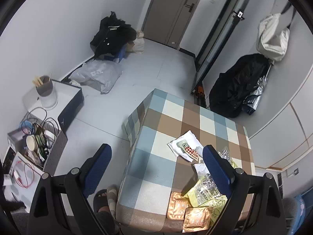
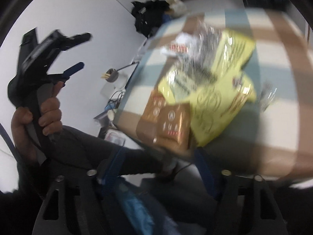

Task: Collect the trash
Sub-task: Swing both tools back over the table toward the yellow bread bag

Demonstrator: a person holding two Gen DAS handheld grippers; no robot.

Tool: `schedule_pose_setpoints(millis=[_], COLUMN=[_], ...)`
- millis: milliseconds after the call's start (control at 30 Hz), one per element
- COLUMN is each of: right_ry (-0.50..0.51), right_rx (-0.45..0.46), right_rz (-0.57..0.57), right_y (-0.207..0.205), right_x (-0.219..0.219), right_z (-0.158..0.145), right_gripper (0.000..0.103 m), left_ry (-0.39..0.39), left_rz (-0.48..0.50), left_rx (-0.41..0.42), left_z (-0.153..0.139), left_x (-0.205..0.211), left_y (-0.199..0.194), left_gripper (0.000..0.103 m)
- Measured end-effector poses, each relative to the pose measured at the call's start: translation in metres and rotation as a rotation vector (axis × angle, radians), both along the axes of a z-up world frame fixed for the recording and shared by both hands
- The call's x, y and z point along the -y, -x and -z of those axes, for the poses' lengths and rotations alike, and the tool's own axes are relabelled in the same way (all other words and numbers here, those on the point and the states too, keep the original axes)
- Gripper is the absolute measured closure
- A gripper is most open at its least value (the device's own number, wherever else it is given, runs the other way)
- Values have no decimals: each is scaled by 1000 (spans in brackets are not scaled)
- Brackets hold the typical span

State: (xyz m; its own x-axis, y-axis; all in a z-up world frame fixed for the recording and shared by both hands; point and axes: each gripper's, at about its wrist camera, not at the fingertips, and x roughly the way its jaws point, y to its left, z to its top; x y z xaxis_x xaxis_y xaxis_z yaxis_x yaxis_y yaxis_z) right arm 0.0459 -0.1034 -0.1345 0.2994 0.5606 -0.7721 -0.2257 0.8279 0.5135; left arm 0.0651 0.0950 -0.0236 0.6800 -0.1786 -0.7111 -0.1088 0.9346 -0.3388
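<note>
Several wrappers lie on the near end of a checked table (image 1: 156,137), which is covered in blue, brown and cream squares. Two small orange-brown sachets (image 1: 187,213) sit at the table's near edge, overlapping at one corner, flat, with pale printing on top. Just behind them and touching them lies a large yellow bag (image 1: 205,192) with dark lettering and a crinkled, shiny, clear part; its long axis runs from the near edge away toward the table's far right. Farther on, apart from the bag, a white wrapper (image 1: 185,143) with a red-and-white checked patch lies flat, its length slanting across the table. A scrap of silver foil (image 1: 225,152) lies beside the bag, partly hidden.

The left gripper (image 1: 156,156) hangs above the table with its blue fingers (image 1: 97,168) spread wide and nothing between them; its right finger covers part of the yellow bag in the left wrist view, but I cannot tell whether it touches it. In the right wrist view a hand (image 2: 37,121) holds that gripper by its handle.

The right gripper (image 2: 160,168) shows only as blurred blue fingers low in its own view, set apart, with nothing clearly gripped; contact with the sachets cannot be told through the blur
</note>
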Motion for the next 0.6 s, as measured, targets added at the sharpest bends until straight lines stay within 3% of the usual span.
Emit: schedule_pose_setpoints(millis=[133, 300, 600], right_ry=[-52, -88, -206], right_rx=[-75, -102, -224], right_rz=[40, 81, 174], right_y=[-5, -6, -25], right_x=[-1, -4, 3], right_z=[18, 24, 49], right_gripper=[35, 36, 49], left_ry=[40, 62, 68], left_rz=[-20, -31, -24], left_rx=[-22, -48, -50], left_z=[3, 9, 8], left_x=[-10, -15, -15], left_y=[-1, -2, -2], left_gripper=[11, 11, 11])
